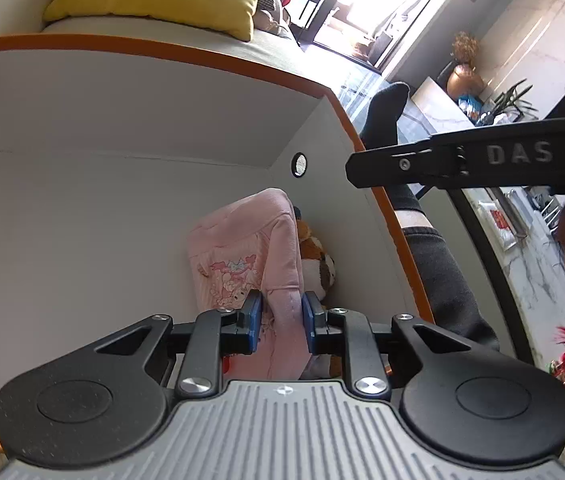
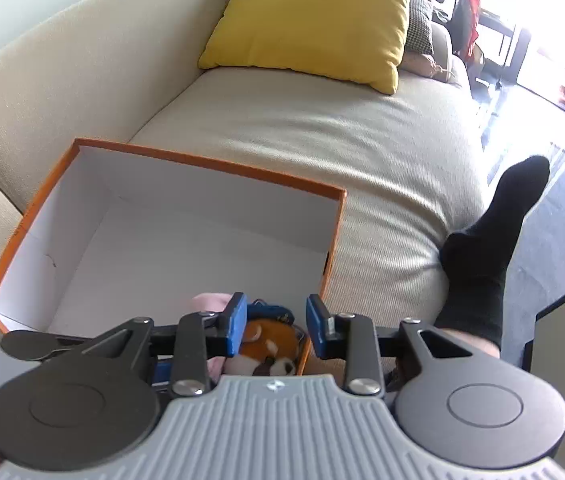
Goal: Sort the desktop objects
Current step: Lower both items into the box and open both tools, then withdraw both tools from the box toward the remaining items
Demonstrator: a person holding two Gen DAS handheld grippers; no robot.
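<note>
A beige sofa (image 2: 362, 152) carries an orange-edged box (image 2: 186, 156) with a white interior. Inside, at the near right corner, lie a pink garment (image 1: 242, 256) and an orange-brown plush toy (image 2: 270, 344). Left gripper (image 1: 281, 322): jaws narrow, pads clamped on the garment. Right gripper (image 2: 276, 326): jaws apart above the toy, pads clear of it

Raised letters "DAS" read on black right gripper body (image 1: 482, 156), just right of orange-rimmed box (image 1: 210, 56). No other legible text.
</note>
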